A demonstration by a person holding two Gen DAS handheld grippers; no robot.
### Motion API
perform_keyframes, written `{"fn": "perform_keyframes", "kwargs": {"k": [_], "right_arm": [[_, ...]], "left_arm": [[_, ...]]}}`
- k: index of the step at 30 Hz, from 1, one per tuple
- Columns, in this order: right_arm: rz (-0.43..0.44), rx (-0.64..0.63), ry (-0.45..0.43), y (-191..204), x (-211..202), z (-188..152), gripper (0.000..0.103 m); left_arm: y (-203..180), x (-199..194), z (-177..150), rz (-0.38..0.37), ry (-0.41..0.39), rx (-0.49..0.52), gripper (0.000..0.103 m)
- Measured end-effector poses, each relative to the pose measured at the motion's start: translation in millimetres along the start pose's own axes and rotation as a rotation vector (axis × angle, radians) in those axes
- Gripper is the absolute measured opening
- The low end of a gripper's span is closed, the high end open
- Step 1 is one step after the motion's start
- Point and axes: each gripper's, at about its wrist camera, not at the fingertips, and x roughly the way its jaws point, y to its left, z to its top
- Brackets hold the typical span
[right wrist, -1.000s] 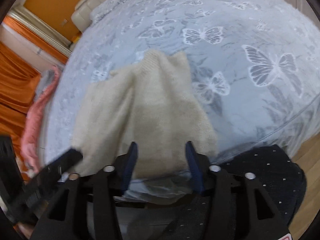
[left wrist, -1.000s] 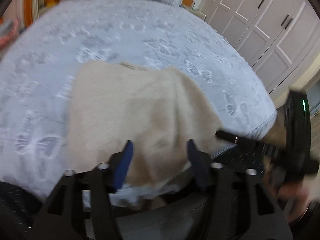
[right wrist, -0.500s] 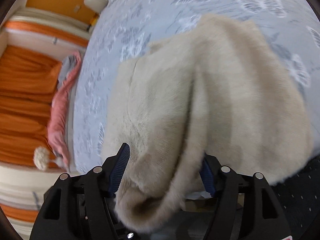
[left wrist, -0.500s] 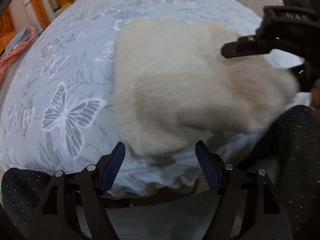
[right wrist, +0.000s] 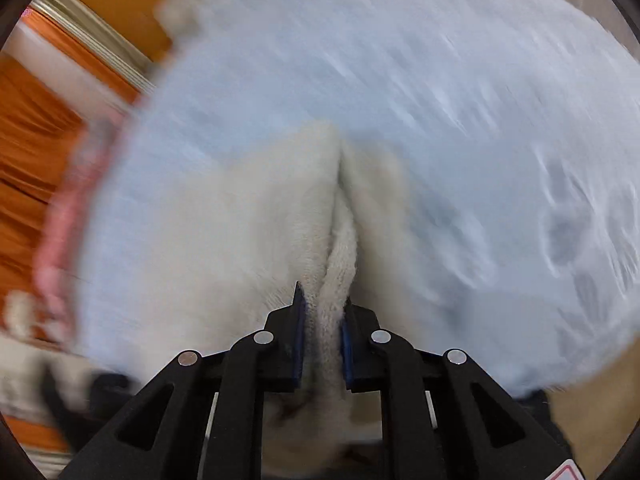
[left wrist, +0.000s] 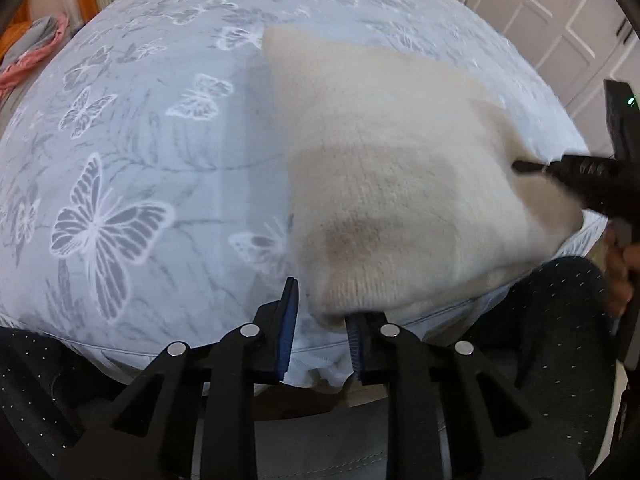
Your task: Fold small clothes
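We see one cream knit garment (left wrist: pixel 384 184) lying on one bed (left wrist: pixel 160 128) covered by a pale blue sheet printed with butterflies; in the left wrist view it fills the centre and right of the frame, its near corner hanging over the bed's edge at lower centre. Our left gripper (left wrist: pixel 322 320) sits at that corner: its jaws have just been closing and now stand narrow, the garment's edge reaches in against the right pad, while a slim gap shows beside the left pad, so we cannot tell whether the cloth is really pinched. Our right gripper (right wrist: pixel 323 316) appears twice: in its own blurred view, at lower centre, its jaws have just been closing and now clamp a raised ridge of the knit between the two blue pads; in the left wrist view it enters from the right edge as a black finger touching the garment's right side. One pink cloth (left wrist: pixel 24 68) lies at the upper left of the left view, and white cabinet doors (left wrist: pixel 560 12) fill the upper right.
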Motion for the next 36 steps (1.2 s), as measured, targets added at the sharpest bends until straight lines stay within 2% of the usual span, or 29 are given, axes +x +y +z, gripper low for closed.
{"fn": "perform_keyframes", "kwargs": {"k": [3, 8, 10, 12, 15, 17, 18, 20, 22, 24, 25, 27, 28, 29, 31, 36], "right_arm": [[0.052, 0.038, -0.037, 2.5, -11.4, -5.7, 0.017], [0.072, 0.051, -0.056, 7.0, -29.5, -8.1, 0.031], [0.105, 0.065, -0.054, 4.0, -30.6, -13.5, 0.05], [0.118, 0.07, -0.033, 3.7, -29.9, -21.8, 0.053], [0.075, 0.041, 0.002, 5.4, -17.5, -28.2, 0.053], [0.082, 0.034, 0.005, 8.1, -14.8, -31.6, 0.042], [0.095, 0.03, -0.009, 9.0, -17.7, -31.8, 0.025], [0.13, 0.01, -0.1, 12.9, -43.2, -30.2, 0.021], [0.159, 0.007, -0.17, 12.9, -70.7, -30.8, 0.02], [0.142, 0.0, -0.186, 8.5, -79.6, -33.1, 0.02], [0.085, -0.008, -0.148, 2.8, -70.1, -33.8, 0.02], [-0.009, 0.001, 0.022, -14.2, -27.5, -37.3, 0.022], [-0.017, 0.037, 0.091, -23.7, -10.2, -41.5, 0.024], [0.001, 0.067, 0.097, -27.0, -10.1, -42.6, 0.024], [0.001, 0.053, 0.016, -21.7, -32.1, -40.7, 0.028], [-0.138, -0.023, -0.184, 13.0, -86.7, -48.2, 0.032]], "left_arm": [[3.7, -0.6, -1.0, 0.003, 0.006, -0.018, 0.022], [5.5, -27.3, -6.4, -0.015, -0.027, -0.012, 0.023], [5.0, -46.8, -9.9, -0.041, -0.061, -0.022, 0.023], [3.5, -63.6, -11.5, -0.069, -0.104, -0.036, 0.028], [-1.1, -85.4, -5.1, -0.102, -0.187, -0.062, 0.038], [-6.4, -86.6, 7.5, -0.106, -0.207, -0.056, 0.038], [-8.9, -84.8, 12.8, -0.096, -0.208, -0.06, 0.038], [-12.8, -78.0, 22.3, -0.087, -0.196, -0.067, 0.038], [-18.5, -65.3, 26.6, -0.043, -0.166, -0.045, 0.038], [-23.4, -47.0, 26.0, 0.006, -0.125, -0.014, 0.038], [-25.4, -30.7, 24.3, 0.026, -0.08, -0.001, 0.04], [-26.9, -8.7, 19.6, 0.026, -0.014, -0.009, 0.04], [-28.1, 0.9, 16.4, 0.047, 0.009, -0.011, 0.043], [-29.7, 4.4, 14.1, 0.062, 0.011, -0.003, 0.044], [-33.1, 0.8, 11.2, 0.086, -0.009, 0.018, 0.044], [-32.8, -9.9, 12.6, 0.098, -0.013, 0.02, 0.044]]}}
